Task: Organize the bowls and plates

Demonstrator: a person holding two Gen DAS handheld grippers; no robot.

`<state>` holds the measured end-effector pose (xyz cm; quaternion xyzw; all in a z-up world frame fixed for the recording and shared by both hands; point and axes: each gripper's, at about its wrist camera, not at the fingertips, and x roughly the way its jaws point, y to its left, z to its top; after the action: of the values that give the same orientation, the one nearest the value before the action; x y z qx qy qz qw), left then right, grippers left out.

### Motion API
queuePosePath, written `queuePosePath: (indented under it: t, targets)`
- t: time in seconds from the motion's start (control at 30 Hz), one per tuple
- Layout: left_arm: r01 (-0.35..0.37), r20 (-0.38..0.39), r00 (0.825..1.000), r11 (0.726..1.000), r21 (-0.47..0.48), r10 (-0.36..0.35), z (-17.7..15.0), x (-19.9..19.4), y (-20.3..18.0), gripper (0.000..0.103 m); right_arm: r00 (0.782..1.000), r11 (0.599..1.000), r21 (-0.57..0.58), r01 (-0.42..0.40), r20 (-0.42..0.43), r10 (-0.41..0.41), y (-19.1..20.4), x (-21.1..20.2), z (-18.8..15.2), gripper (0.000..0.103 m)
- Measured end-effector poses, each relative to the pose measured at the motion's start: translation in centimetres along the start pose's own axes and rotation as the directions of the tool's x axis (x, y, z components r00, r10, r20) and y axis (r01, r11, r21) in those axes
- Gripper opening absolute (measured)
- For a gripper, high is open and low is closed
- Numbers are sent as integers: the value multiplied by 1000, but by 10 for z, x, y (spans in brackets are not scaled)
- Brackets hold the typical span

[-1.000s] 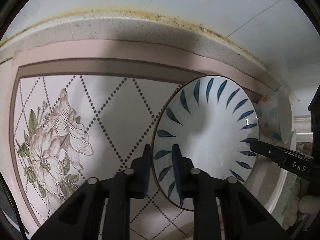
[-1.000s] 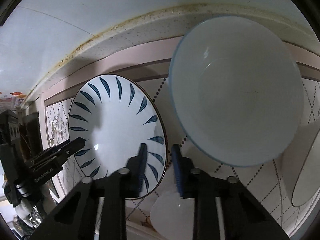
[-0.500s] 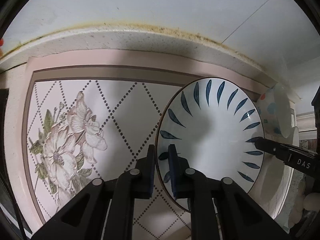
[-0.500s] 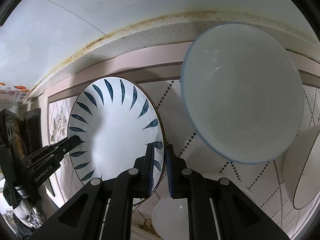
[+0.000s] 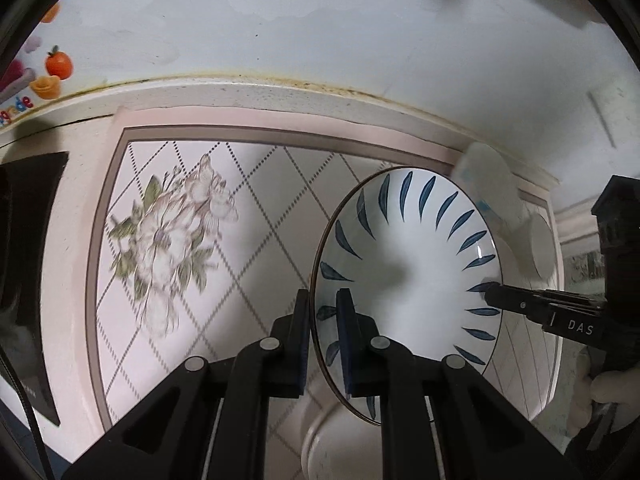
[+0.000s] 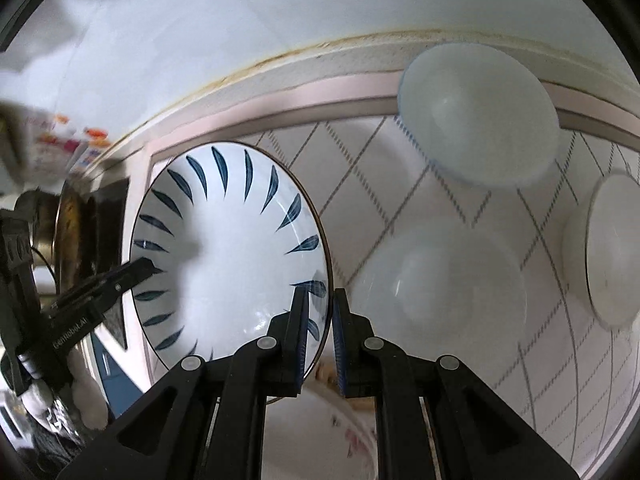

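Blue-leaf plate [image 5: 404,264] pinched at opposite rims by left gripper [image 5: 323,312] and right gripper [image 6: 320,312], above floral mat [image 5: 180,236]; pale bowl [image 6: 480,116] beside plate.

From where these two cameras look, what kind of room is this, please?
Most likely a home kitchen. A speckled countertop meets a white wall along a stained seam, a floral mat covers it, and on it stand bowls like the pale blue bowl, beside the leaf-patterned plate.
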<state>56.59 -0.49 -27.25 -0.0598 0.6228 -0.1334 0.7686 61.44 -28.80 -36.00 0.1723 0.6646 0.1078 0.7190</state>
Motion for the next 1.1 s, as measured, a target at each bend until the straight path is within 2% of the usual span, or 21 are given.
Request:
queuePosePath:
  t: [0.1,0.27,0.4,0.67,0.87,1.1]
  targets:
    - [10,5,1000,1000,14,-10,-23,-18,-9,10,1000,1000,-11,-15,-1,15,3,-11,-28,13]
    - [18,-4,1000,999,34,-18,-45,-20,-22,10,999,999,-4,-43,9,43,0,-27,-72,13]
    - [14,-31,999,998,54,-12,-67,-8,-27,10,999,999,0,-41,0,41,-9,-29,-106,13]
    - [6,-133,991,999,46,1,-108,27,-23,10,997,998,38,-48,-57,50,-25,-1,-158,13]
    - [-25,-169,985,999,48,32,-121,48,-21,11,995,998,44,-39,-91,43,-33,22,-176,13]
    - [-38,-183,982,998,55,47,-125,62,-26,10,994,999,41,-22,-108,26,-38,38,-172,13]
